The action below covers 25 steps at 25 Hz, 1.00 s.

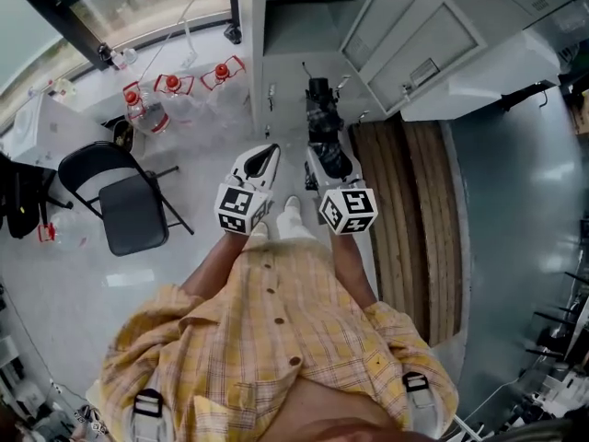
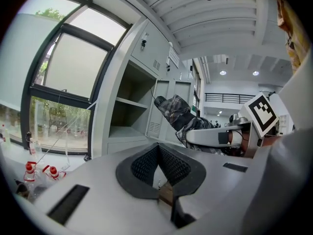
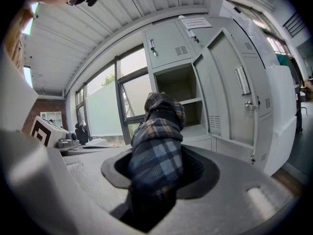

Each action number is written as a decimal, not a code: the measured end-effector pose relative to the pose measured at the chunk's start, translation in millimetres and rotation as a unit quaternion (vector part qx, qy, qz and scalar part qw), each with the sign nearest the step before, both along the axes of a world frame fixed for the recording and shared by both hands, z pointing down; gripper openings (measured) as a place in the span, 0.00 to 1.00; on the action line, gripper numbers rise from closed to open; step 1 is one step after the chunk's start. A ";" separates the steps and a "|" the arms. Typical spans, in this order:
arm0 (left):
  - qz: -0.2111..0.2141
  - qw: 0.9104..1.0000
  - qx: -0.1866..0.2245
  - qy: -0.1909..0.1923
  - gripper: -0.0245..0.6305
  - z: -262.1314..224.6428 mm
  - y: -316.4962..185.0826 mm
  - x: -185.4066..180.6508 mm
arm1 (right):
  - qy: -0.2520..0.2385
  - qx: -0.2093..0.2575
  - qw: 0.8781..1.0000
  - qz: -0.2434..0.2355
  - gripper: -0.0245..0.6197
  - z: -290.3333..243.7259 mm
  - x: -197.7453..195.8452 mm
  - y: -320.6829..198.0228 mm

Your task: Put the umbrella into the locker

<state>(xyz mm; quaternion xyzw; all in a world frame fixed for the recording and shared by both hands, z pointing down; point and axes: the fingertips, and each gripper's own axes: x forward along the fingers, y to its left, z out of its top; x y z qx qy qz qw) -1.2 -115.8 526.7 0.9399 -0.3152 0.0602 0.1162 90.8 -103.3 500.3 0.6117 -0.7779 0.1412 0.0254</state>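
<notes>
Plaid fabric fills the right gripper [image 1: 327, 159], its jaws clamped on the folded umbrella [image 3: 156, 146], which a person holds out toward the grey locker [image 3: 178, 89] at twelve o'clock. The left gripper [image 2: 157, 147] sits alongside, jaws together on nothing. The approach appears to be the step in hand. Next, the umbrella's tip needs lining up with the open compartment and sliding in over its shelf. The swung-out door [image 1: 414, 35] at one o'clock narrows the way in. A folding chair [image 1: 129, 205] stands at nine o'clock, water bottles [image 1: 175, 90] at eleven, wooden slats [image 1: 414, 219] at three.
</notes>
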 end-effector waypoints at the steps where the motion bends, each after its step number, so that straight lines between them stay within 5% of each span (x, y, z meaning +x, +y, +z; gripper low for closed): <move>1: -0.005 1.000 0.003 -0.002 0.04 -1.3 -6.6 5.7 | 0.001 0.000 1.000 -0.004 0.34 0.4 5.9 -7.5; 11: -0.036 0.999 0.013 -0.010 0.04 -2.7 -64.4 57.1 | 0.002 0.000 0.999 -0.045 0.34 2.0 52.2 -76.5; 25: -0.074 0.997 0.017 -0.011 0.04 -6.6 -106.1 84.2 | 0.008 -0.002 0.997 -0.079 0.34 6.7 77.2 -120.5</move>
